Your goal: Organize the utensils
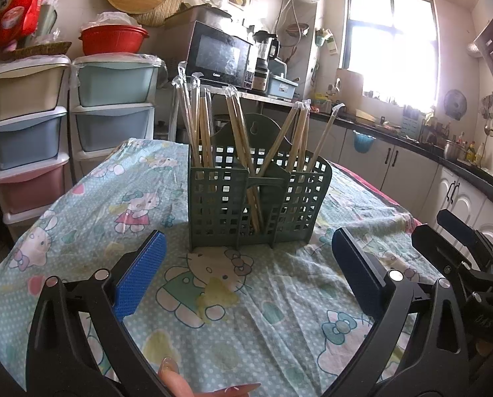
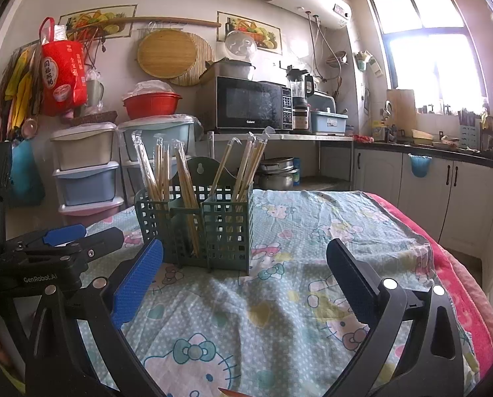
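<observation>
A dark green lattice utensil holder (image 1: 258, 198) (image 2: 196, 228) with three compartments stands on the table. Several wrapped bamboo chopsticks (image 1: 196, 122) (image 2: 157, 172) stick up from each compartment, leaning different ways. My left gripper (image 1: 248, 258) is open just in front of the holder, its blue pads wide apart with nothing between them. My right gripper (image 2: 244, 268) is also open and holds nothing, a little nearer than the holder and to its right. The left gripper's blue-tipped body (image 2: 64, 241) shows at the left edge of the right wrist view.
A cartoon-cat print cloth (image 1: 213, 314) (image 2: 279, 314) covers the table, with a red blanket edge (image 2: 461, 281) on the right. Pastel drawer stacks (image 1: 27, 132), a microwave (image 1: 218, 54) and kitchen counters (image 2: 445, 165) lie beyond. A person's fingertips (image 1: 180, 383) show at the bottom.
</observation>
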Action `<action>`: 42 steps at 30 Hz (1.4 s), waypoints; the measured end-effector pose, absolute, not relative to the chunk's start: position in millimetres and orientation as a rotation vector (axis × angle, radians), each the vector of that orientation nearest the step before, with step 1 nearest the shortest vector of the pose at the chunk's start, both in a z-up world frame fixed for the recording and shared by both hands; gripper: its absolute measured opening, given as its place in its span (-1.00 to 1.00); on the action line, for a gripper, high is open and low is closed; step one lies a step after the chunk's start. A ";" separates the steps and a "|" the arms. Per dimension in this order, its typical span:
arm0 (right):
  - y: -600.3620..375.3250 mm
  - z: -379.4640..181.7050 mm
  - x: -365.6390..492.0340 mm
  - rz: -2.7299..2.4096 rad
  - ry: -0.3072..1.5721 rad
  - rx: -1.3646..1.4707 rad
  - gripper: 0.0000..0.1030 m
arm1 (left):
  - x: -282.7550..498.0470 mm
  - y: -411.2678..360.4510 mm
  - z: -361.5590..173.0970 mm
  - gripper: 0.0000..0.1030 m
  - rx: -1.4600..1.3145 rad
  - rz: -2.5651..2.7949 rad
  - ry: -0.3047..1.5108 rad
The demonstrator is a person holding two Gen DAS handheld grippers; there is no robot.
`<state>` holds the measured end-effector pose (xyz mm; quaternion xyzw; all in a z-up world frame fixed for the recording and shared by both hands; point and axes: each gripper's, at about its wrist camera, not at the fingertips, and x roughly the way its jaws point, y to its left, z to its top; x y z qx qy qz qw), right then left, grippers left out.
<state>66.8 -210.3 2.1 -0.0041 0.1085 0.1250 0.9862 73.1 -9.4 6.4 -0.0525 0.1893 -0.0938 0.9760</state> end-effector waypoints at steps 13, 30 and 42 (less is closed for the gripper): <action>-210.9 1.8 67.0 0.250 0.219 -0.007 0.87 | 73.1 -9.0 6.0 0.79 -0.108 -0.191 0.381; -210.8 1.4 67.4 0.249 0.221 -0.006 0.87 | 73.1 -9.2 5.9 0.79 -0.108 -0.193 0.383; -213.1 0.0 67.7 0.243 0.228 0.005 0.87 | 79.5 -8.1 -0.1 0.79 -0.128 -0.187 0.418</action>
